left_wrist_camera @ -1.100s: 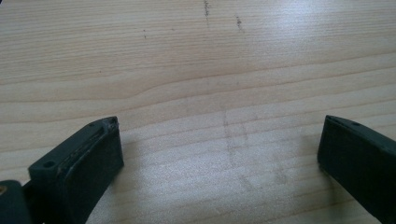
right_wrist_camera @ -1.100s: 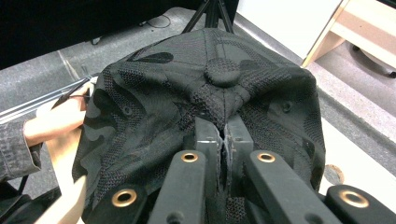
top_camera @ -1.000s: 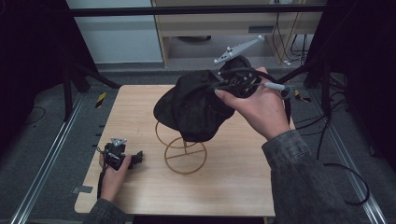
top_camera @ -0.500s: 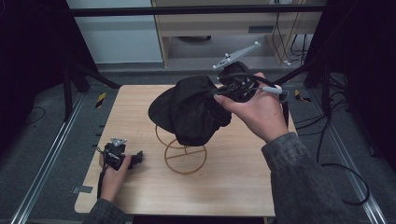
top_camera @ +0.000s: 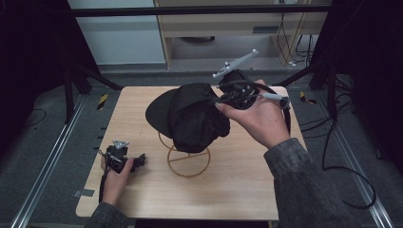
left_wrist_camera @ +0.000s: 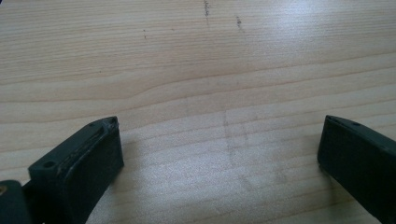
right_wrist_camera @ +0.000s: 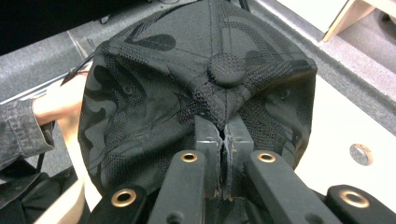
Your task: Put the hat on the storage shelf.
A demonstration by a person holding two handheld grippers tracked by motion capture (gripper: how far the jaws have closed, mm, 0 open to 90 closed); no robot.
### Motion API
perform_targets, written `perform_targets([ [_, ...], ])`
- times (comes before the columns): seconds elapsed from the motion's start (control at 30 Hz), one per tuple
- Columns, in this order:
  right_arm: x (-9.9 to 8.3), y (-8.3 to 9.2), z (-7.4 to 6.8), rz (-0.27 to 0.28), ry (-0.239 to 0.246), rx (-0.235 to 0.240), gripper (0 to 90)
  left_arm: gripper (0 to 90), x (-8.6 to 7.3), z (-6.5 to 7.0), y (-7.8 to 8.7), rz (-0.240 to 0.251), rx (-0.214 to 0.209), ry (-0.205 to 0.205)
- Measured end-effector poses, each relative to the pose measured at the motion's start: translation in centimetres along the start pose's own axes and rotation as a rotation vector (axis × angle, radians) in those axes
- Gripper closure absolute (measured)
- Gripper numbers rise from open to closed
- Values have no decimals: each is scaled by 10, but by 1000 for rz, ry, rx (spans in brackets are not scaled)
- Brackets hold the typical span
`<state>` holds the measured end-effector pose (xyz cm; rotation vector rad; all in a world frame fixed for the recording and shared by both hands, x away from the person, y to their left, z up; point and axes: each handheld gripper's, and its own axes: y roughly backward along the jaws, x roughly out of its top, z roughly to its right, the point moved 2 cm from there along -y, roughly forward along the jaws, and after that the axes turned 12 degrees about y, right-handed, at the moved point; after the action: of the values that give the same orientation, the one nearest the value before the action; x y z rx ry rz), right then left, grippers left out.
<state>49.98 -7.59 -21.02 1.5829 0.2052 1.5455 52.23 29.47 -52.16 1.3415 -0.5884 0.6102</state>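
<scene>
Cap (top_camera: pixel 195 116): black, centre of the high view, over the wire stand (top_camera: pixel 188 159); shifted left across the last second, now draped nearer the stand's top. Likely being hung there.
Right gripper (top_camera: pixel 227 98): jaws pressed together on cap fabric near the crown button.
Left gripper (top_camera: pixel 138 161): lower left, jaws spread, resting on the table (top_camera: pixel 237 190), unmoved.

A wooden table (top_camera: pixel 247 190), and perhaps shelving (top_camera: pixel 228 28) behind it.

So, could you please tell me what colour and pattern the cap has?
The cap is black with a faint tone-on-tone camouflage pattern, clearest in the right gripper view.
</scene>
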Motion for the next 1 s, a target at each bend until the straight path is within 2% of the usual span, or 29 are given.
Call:
perform_targets([
  [0.63,-6,-15,-7,-29,-2,27,871,0,0,0,0,-1,0,-2],
  [1.0,-6,-18,-8,-38,1,32,871,0,0,0,0,-1,0,-4],
])
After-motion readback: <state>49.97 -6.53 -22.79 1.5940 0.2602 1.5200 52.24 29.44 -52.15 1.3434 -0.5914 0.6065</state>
